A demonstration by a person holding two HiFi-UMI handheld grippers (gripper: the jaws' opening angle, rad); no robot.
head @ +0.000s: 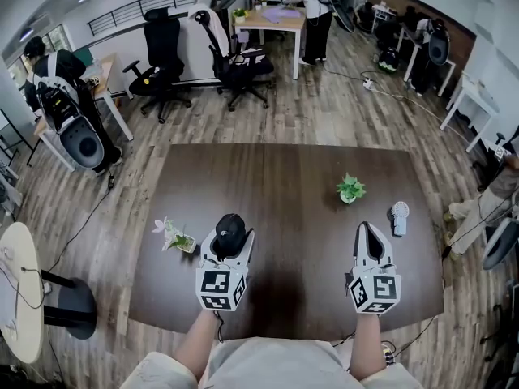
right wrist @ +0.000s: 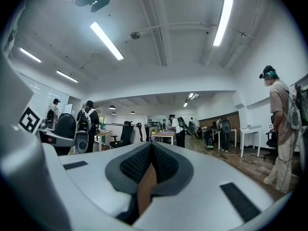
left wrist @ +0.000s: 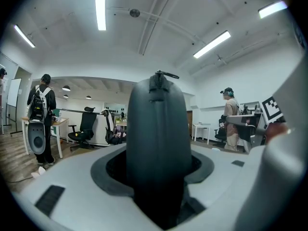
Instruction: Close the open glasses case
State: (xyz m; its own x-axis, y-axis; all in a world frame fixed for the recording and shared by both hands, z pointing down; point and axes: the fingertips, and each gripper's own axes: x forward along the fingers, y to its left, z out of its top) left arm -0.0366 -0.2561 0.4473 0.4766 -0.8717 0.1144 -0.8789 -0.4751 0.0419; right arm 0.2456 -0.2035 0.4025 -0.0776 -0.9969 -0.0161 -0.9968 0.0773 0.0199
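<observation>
A black zip-up glasses case point(head: 230, 225) stands upright between the jaws of my left gripper point(head: 229, 237), above the near left part of the dark table point(head: 284, 177). In the left gripper view the case point(left wrist: 156, 138) fills the middle; its two halves meet along a seam and a zip pull sticks out at its top. The white jaws press its sides. My right gripper point(head: 371, 235) hovers over the near right part of the table. Its jaws are shut together with nothing between them, and the ribbed pads point(right wrist: 166, 165) meet.
A small green potted plant point(head: 350, 189) and a white gadget point(head: 398, 217) sit ahead of the right gripper. A little vase of pale flowers point(head: 173, 236) stands left of the left gripper. Office chairs point(head: 162, 55), desks and several people are beyond the table.
</observation>
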